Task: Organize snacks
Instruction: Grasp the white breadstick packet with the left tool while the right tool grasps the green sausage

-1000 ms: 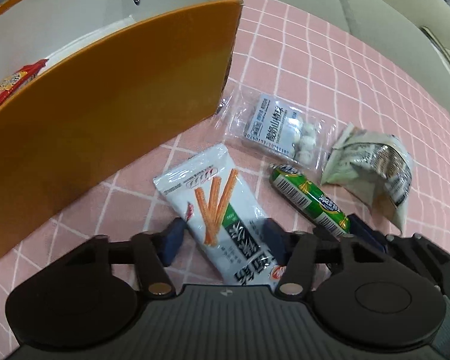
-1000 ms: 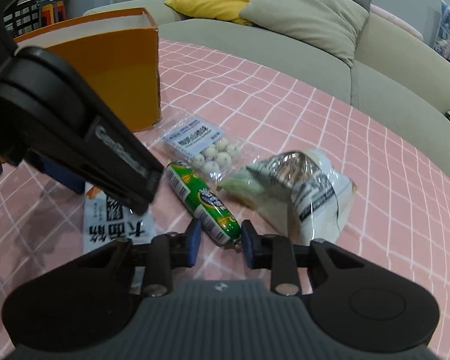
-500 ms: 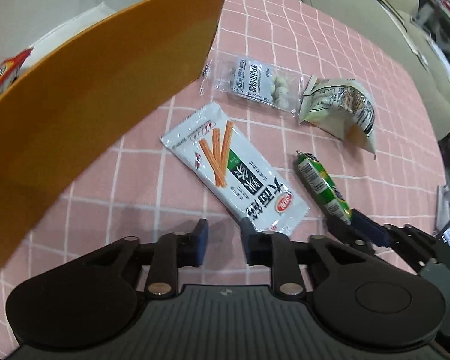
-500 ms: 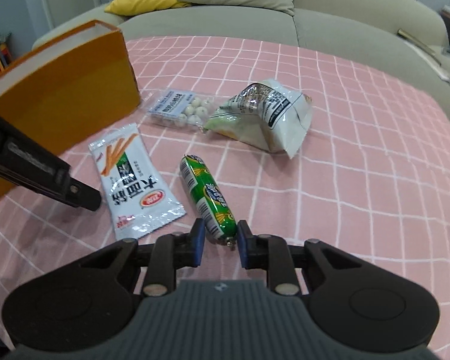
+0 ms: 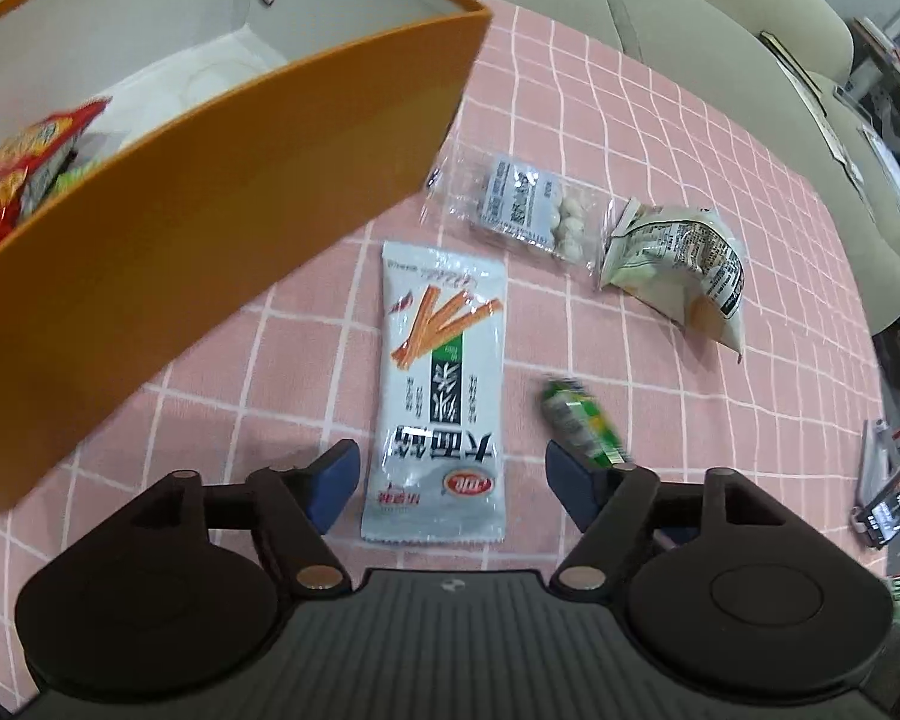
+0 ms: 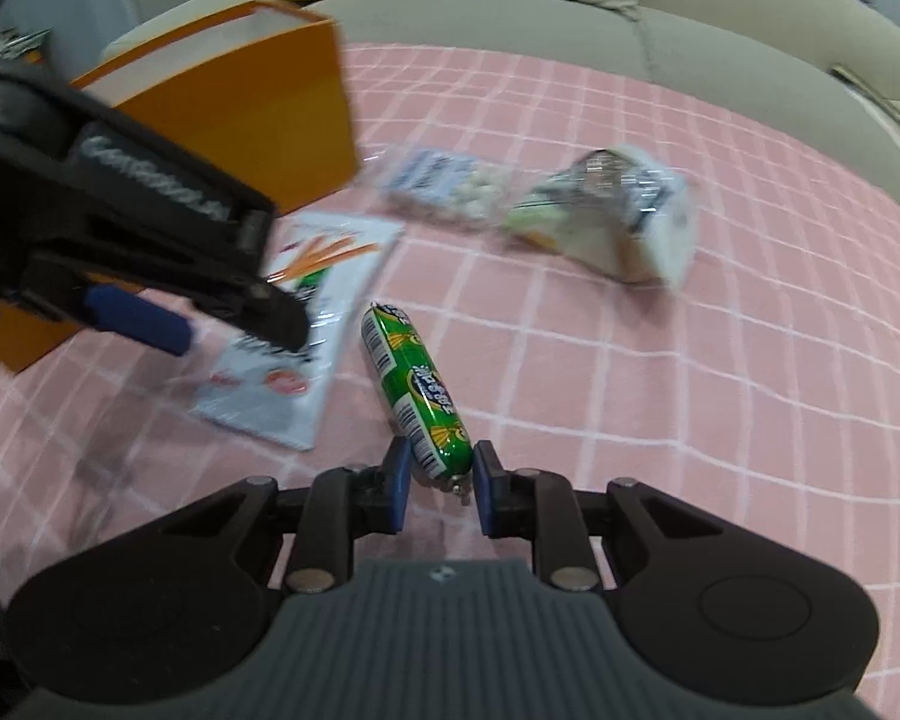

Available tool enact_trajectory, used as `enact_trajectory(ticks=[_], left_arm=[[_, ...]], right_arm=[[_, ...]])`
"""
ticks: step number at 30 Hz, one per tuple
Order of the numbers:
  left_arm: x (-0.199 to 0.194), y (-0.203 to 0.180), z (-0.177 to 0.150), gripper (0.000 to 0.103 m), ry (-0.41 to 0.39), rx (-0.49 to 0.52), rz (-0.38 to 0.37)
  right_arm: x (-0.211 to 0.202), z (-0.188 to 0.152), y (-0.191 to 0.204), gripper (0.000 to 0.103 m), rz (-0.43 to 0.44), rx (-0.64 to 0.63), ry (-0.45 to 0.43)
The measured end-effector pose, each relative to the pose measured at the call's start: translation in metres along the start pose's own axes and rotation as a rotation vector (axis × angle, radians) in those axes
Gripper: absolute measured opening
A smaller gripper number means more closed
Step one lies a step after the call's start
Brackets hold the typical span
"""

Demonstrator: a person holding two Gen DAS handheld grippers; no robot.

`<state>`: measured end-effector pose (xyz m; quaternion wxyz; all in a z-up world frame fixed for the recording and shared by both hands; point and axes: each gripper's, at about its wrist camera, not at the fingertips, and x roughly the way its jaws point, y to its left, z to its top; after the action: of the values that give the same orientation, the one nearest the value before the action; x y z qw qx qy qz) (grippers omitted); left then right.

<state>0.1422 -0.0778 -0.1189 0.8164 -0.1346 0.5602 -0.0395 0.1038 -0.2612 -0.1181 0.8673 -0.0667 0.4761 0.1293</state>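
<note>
Orange box (image 5: 222, 222), open-topped, pale inside, standing at the left side of the pink checked tablecloth (image 5: 660, 138). Contents: one red snack packet (image 5: 24, 174) against the near wall, something green beside it that cannot be made out; the rest of the floor bare.

On the cloth outside the box:
- White stick-snack packet (image 5: 438, 396), flat, just off the box's near corner.
- Clear bag of small white balls (image 5: 528, 210), beyond the white packet, beside the box corner.
- Crumpled pale bag (image 5: 678, 258), next to the clear bag, toward the sofa (image 6: 720, 42) edge.
- Green sausage stick (image 6: 417, 390), to the right of the white packet.

Left gripper (image 5: 450, 480): jaws opening, set wide astride the lower end of the white packet, pads off it.

Right gripper (image 6: 441, 480): jaws drawn in, clamped on the near end of the green sausage stick.
</note>
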Motion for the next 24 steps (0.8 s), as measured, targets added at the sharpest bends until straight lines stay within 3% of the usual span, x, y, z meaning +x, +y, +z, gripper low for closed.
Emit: enact_trajectory(ticks=[5, 10, 11, 13, 16, 23, 24], left_arm=[[0.013, -0.017, 0.001, 0.086, -0.011, 0.103, 0.033], [0.025, -0.027, 0.002, 0.089, -0.023, 0.151, 0.093], [0.027, -0.028, 0.003, 0.089, -0.030, 0.159, 0.114], [0.032, -0.028, 0.006, 0.089, -0.030, 0.154, 0.146], [0.037, -0.023, 0.010, 0.089, -0.029, 0.131, 0.202], [0.042, -0.021, 0.011, 0.090, -0.033, 0.144, 0.205], [0.042, -0.021, 0.011, 0.086, -0.035, 0.147, 0.203]], right_arm=[[-0.001, -0.001, -0.015, 0.019, -0.035, 0.030, 0.013], [-0.002, -0.002, -0.016, 0.021, -0.003, -0.006, -0.005], [-0.003, -0.002, -0.016, 0.022, 0.003, -0.024, -0.014], [-0.002, 0.001, -0.016, 0.039, 0.015, -0.061, -0.036], [0.002, 0.008, -0.013, 0.047, 0.032, -0.122, -0.061], [0.019, 0.019, -0.010, 0.048, 0.071, -0.156, -0.055], [0.023, 0.020, -0.009, 0.045, 0.074, -0.153, -0.047]])
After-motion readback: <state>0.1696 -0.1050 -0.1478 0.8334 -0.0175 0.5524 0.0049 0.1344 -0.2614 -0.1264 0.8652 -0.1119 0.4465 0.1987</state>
